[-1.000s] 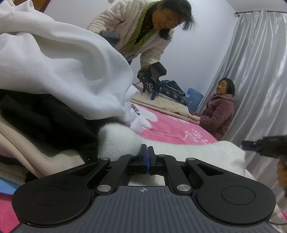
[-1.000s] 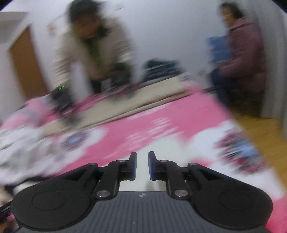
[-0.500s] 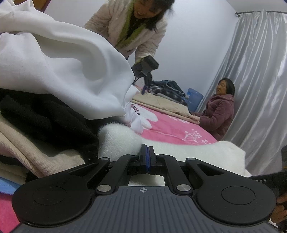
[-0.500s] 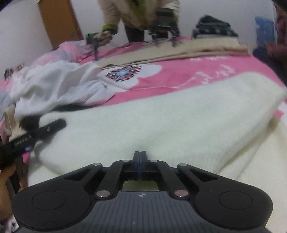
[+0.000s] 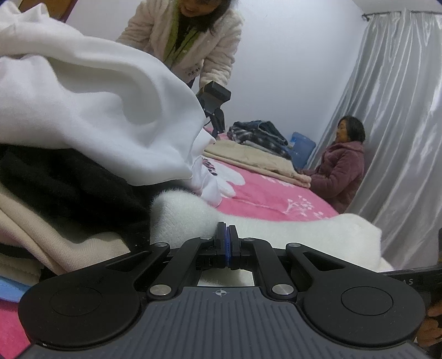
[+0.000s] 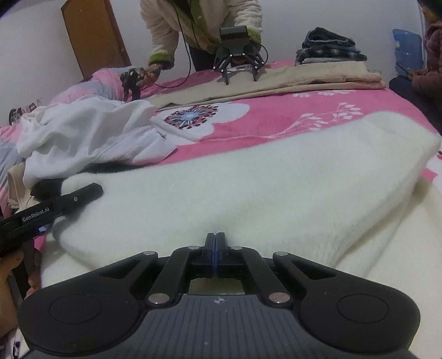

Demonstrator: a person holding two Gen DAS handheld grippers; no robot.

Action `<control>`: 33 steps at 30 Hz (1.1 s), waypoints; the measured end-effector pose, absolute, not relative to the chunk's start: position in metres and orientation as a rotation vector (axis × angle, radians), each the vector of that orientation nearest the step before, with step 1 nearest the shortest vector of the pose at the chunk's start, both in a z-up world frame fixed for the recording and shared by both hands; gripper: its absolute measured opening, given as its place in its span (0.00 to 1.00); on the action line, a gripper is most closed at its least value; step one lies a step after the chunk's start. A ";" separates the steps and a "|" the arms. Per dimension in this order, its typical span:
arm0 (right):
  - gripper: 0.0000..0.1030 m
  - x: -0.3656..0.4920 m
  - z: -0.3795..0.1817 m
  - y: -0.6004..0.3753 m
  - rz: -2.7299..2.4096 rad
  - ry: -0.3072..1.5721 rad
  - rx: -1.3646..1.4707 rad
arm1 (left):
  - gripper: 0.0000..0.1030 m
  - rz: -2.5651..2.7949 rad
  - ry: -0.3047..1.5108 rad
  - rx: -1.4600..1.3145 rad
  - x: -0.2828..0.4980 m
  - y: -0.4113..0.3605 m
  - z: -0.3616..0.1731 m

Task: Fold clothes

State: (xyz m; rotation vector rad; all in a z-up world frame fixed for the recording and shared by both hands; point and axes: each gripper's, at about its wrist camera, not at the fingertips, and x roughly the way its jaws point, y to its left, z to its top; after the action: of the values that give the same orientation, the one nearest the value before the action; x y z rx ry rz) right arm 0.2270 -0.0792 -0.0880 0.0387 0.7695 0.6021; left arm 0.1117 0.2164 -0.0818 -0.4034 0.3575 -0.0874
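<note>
A fluffy cream garment (image 6: pixel 248 179) lies spread across the near part of the pink bedspread (image 6: pixel 276 110). My right gripper (image 6: pixel 216 234) is shut, its tips pushed against the garment's near folded edge; no cloth shows between the pads. My left gripper (image 5: pixel 227 225) is shut too, its tips against the same cream garment (image 5: pixel 276 229). In the right wrist view the left gripper (image 6: pixel 94 189) lies on the garment's left edge. Whether either one pinches cloth is hidden.
A heap of a white top (image 5: pixel 96 110), a black garment (image 5: pixel 69 187) and a beige one (image 5: pixel 41 237) sits left of the cream garment. Across the bed another person (image 6: pixel 199 22) works grippers on beige trousers (image 6: pixel 304 77). Folded dark clothes (image 6: pixel 328 47) stand behind. Someone (image 5: pixel 342 171) sits by the curtain (image 5: pixel 400 110).
My right gripper dropped down to the cream garment and its jaws closed. The left gripper stayed put. The person across the bed shifted.
</note>
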 end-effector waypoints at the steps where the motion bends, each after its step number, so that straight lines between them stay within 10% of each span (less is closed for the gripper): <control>1: 0.00 0.225 -0.088 -0.078 0.599 0.763 0.035 | 0.05 -0.079 0.362 -0.389 0.112 0.214 -0.081; 13: 0.00 0.217 -0.094 -0.079 0.557 0.726 0.079 | 0.01 0.080 0.533 0.199 0.075 0.120 -0.070; 33: 0.00 0.208 -0.091 -0.058 0.518 0.687 -0.104 | 0.01 0.054 0.460 -0.036 0.046 0.124 -0.024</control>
State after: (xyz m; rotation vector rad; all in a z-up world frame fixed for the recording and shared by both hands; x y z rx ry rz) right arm 0.2079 -0.0579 -0.0906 -0.1038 0.6873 0.5185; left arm 0.0460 0.1236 -0.0245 -0.0363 0.4604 0.0535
